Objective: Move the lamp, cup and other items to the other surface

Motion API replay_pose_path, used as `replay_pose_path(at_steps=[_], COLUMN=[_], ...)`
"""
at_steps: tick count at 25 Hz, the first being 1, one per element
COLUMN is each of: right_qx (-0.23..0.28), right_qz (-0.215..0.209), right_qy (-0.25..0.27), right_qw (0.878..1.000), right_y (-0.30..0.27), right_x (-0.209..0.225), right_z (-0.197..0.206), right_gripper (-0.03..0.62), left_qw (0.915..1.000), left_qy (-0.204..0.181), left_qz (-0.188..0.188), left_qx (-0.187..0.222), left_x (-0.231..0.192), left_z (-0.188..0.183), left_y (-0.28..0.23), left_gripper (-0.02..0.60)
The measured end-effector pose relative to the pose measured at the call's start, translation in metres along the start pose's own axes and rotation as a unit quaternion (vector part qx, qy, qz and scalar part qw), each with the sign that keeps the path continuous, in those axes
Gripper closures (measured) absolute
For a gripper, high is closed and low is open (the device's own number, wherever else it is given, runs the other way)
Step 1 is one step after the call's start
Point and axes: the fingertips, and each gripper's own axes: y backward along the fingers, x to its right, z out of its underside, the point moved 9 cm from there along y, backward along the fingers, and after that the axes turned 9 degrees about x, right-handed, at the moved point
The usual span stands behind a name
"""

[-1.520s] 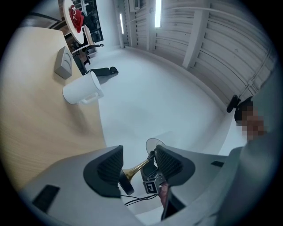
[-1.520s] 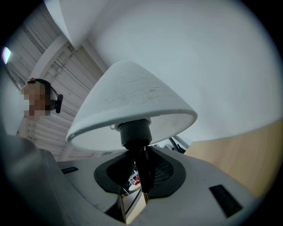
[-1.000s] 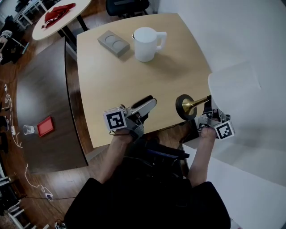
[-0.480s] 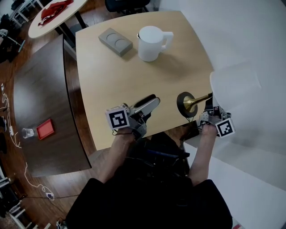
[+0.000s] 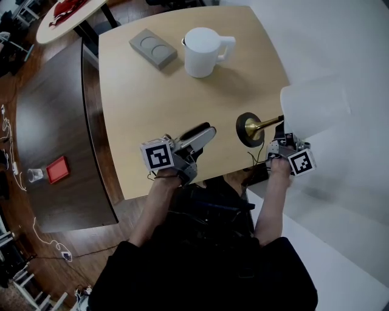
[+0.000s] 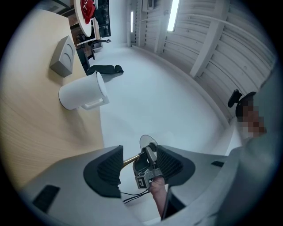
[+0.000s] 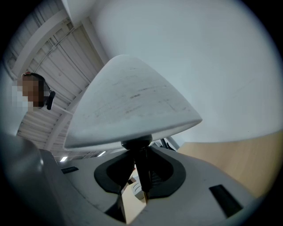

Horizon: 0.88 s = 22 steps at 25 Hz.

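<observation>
My right gripper [image 5: 281, 143] is shut on the stem of the lamp [image 5: 263, 125], which lies tilted almost level just off the light wood table [image 5: 140, 91]. Its black base [image 5: 246, 129] points toward the table and its white shade [image 5: 313, 104] away from it. In the right gripper view the shade [image 7: 132, 106] fills the frame above the right gripper [image 7: 141, 176]. My left gripper [image 5: 203, 132] hovers open over the table's near edge, nothing between its fingers. The white cup [image 5: 200, 51] and a grey block [image 5: 152, 48] stand at the far side. From the left gripper [image 6: 139, 161] I see the cup [image 6: 84, 92].
A dark brown table [image 5: 48, 121] at the left carries a red item [image 5: 58, 170] and a small clear cup [image 5: 35, 175]. A round white table with a red cloth [image 5: 67, 7] sits beyond. White surface [image 5: 340, 48] spreads to the right.
Both grippers have shifted a little along the table's near edge. The lamp has travelled with the right gripper, still tilted. The cup and grey block have not moved on the table.
</observation>
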Motion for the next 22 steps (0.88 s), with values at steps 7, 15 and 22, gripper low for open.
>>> replay_pose_path(at_steps=[7,15,22], right_qx=[-0.025,-0.061,-0.088], right_qz=[0.013,0.026,0.032], right_qy=[0.012,0.037,0.030], right_qw=[1.000,0.997,0.995], right_y=[-0.024,-0.055,-0.079], right_x=[0.048,0.087,0.119], right_z=[-0.001,0.015,0.044], right_gripper=[0.499,0.499,0.499], left_qw=[0.9998,0.9984,0.9967], left_qy=[0.007,0.006,0.005], left_qz=[-0.020,-0.053,-0.075], left_qx=[0.004,0.018,0.031], left_x=[-0.016,-0.031,-0.044], left_z=[0.008,0.004,-0.003], left_y=[-0.038,-0.055,-0.060], left_gripper=[0.345,0.345,0.345])
